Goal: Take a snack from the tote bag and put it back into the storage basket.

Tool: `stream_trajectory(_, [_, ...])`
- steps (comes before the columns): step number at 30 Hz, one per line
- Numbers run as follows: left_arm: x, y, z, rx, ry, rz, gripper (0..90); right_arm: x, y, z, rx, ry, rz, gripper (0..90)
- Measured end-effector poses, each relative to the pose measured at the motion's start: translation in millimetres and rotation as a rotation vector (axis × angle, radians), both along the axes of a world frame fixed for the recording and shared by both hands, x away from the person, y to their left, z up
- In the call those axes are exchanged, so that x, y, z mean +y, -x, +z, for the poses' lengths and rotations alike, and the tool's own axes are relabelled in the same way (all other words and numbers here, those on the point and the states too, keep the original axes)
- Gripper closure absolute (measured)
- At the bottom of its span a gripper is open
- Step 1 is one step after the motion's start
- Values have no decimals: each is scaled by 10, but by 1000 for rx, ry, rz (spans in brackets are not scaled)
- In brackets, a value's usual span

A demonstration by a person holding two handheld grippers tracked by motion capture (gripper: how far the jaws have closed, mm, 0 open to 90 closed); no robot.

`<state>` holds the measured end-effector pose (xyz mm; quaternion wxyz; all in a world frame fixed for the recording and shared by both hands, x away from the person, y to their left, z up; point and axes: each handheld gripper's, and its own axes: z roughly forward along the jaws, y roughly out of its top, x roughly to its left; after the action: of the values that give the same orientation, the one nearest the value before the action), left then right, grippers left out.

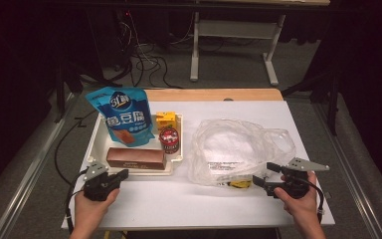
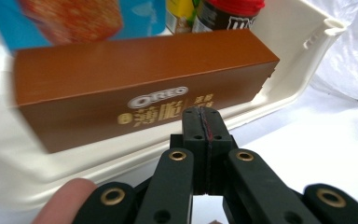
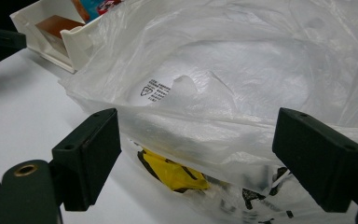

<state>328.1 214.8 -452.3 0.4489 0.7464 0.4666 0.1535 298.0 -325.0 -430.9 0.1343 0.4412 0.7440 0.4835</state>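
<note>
A brown Oreo box (image 1: 136,158) lies along the front of a white tray (image 1: 95,142). My left gripper (image 1: 122,174) sits just in front of that tray, jaws shut with nothing between them. In the left gripper view its closed tips (image 2: 204,114) point at the box (image 2: 144,84) over the tray rim (image 2: 307,56). A clear plastic bag (image 1: 234,144) lies crumpled at the right. My right gripper (image 1: 264,174) stands open at the bag's near edge. In the right gripper view the bag (image 3: 242,70) spreads between and beyond the wide jaws (image 3: 209,149), untouched by the pads.
The tray also holds a blue snack pouch (image 1: 124,117), a yellow carton (image 1: 165,119) and a red-lidded jar (image 1: 169,139). Something yellow and black (image 3: 172,172) shows at the bag's near edge. The white tabletop ends close in front of both hands.
</note>
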Motion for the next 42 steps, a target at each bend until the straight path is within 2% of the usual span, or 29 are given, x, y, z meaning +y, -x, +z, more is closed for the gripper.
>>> stream_trajectory(3, [-151, -89, -54, 18, -10, -2, 900, 15, -7, -2, -1, 5, 2, 156])
stream_trajectory(6, [-279, -187, -119, 36, -1, -8, 894, 25, -15, -9, 2, 6, 3, 156])
stream_trajectory(7, [-313, -212, -137, 37, -17, -3, 893, 30, -17, -12, 6, 6, 2, 156])
stream_trajectory(9, [-363, -250, -165, 41, -9, 9, 893, 36, -22, -20, 6, 8, 5, 156])
stream_trajectory(11, [-387, -276, -177, 42, -20, 21, 892, 46, -23, -19, 4, 11, 7, 156])
stream_trajectory(16, [-395, -346, -207, 48, 14, 50, 888, 43, -26, -22, 6, 12, 7, 156])
stream_trajectory(20, [-389, -356, -198, 36, -2, 63, 877, 34, -20, -19, 4, 11, 6, 156])
stream_trajectory(23, [-312, -353, -194, 46, -12, 94, 872, 14, -18, -17, -1, 10, 0, 156])
stream_trajectory(27, [-196, -377, -208, 58, 9, 140, 873, -3, -17, -15, 5, 6, -8, 156])
stream_trajectory(29, [-176, -381, -213, 58, 25, 137, 872, 4, -15, -14, 5, 8, -7, 156])
stream_trajectory(31, [-184, -371, -206, 54, 22, 129, 854, 10, -18, -14, 1, 11, -3, 156])
stream_trajectory(34, [-192, -337, -169, 38, 46, 116, 787, 11, -19, -15, 2, 12, -5, 156])
stream_trajectory(36, [-183, -297, -131, 10, 59, 118, 714, 5, -16, -13, 4, 9, -9, 156])
stream_trajectory(37, [-180, -276, -110, -5, 53, 128, 631, 2, -13, -10, 4, 8, -11, 156])
stream_trajectory(39, [-163, -252, -61, 4, 62, 96, 383, -8, -9, -7, -1, 6, -13, 156])
stream_trajectory(40, [-161, -232, -37, 0, 41, 94, 318, -11, -9, -6, -2, 6, -13, 156])
stream_trajectory(42, [-139, -175, 10, -35, 25, 79, 221, -17, -4, -5, -5, 13, -19, 155])
